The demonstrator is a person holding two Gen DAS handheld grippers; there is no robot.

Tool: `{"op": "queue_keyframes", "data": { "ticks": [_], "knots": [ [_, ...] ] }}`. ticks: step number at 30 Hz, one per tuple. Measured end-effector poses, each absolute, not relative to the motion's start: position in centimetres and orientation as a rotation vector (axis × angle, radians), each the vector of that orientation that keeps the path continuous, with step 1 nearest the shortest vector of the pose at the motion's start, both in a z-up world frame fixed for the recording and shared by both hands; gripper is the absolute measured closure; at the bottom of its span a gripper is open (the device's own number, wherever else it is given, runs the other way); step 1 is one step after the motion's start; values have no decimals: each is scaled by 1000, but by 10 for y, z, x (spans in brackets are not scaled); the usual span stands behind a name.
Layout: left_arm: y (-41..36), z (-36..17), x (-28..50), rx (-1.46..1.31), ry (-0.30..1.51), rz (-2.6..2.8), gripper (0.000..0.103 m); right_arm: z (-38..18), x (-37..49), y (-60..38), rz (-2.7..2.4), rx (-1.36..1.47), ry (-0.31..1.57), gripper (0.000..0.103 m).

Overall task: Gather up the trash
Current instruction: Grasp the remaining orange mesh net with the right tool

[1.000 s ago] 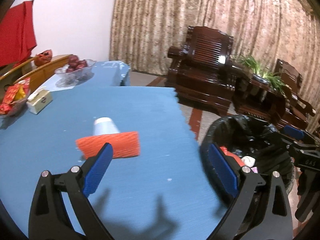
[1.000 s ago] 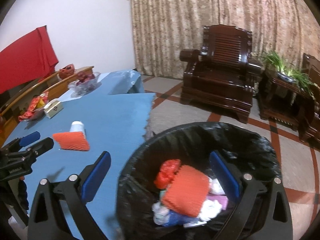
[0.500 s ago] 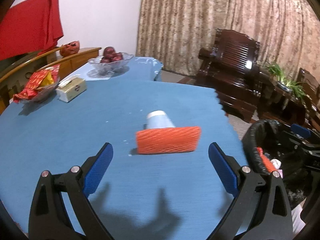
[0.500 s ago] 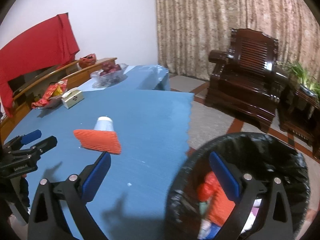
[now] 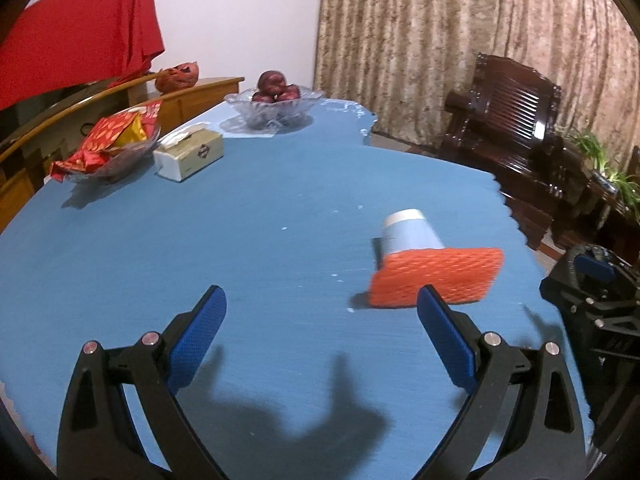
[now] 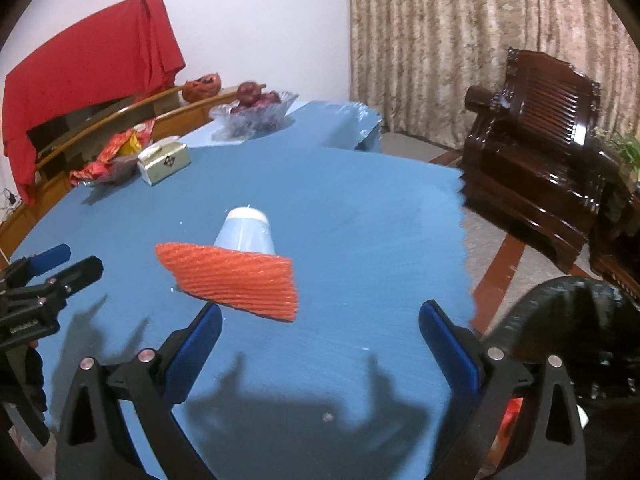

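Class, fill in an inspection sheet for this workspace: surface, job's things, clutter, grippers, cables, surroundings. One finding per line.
Surface: blue tablecloth, a few white specks.
Job's things: orange foam net lying in front of an upturned blue paper cup; black-lined trash bin off the table's edge.
Clutter: tissue box, glass fruit bowl, dish of red packets.
Grippers: left gripper open, empty; right gripper open, empty.
Cables: nothing seen on the table.
Surroundings: dark wooden armchair, curtain, red cloth, wooden sideboard.

Blk gripper frames, blue fingers (image 5: 196, 336), silver screws.
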State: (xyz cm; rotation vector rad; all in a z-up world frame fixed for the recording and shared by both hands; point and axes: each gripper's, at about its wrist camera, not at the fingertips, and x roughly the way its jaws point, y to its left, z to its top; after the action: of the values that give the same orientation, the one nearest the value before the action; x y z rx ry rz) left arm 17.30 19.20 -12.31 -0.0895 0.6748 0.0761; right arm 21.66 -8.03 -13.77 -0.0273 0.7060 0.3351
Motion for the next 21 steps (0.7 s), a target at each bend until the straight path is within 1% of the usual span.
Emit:
{"op": "queue_keyframes", "data": {
  "ticks": [8, 19, 20, 21],
  "knots": [
    [209, -142, 186, -85, 701, 113, 9, -162, 244, -44, 378, -54, 741, 6],
    [222, -157, 200, -105, 728, 137, 9, -180, 272, -27, 431, -65, 781, 6],
    [223, -157, 201, -105, 730, 137, 9, -182, 273, -25, 440, -65, 785, 8],
    [223, -158, 202, -105, 731, 137, 9, -183, 273, -26, 449, -64, 789, 13]
  ]
}}
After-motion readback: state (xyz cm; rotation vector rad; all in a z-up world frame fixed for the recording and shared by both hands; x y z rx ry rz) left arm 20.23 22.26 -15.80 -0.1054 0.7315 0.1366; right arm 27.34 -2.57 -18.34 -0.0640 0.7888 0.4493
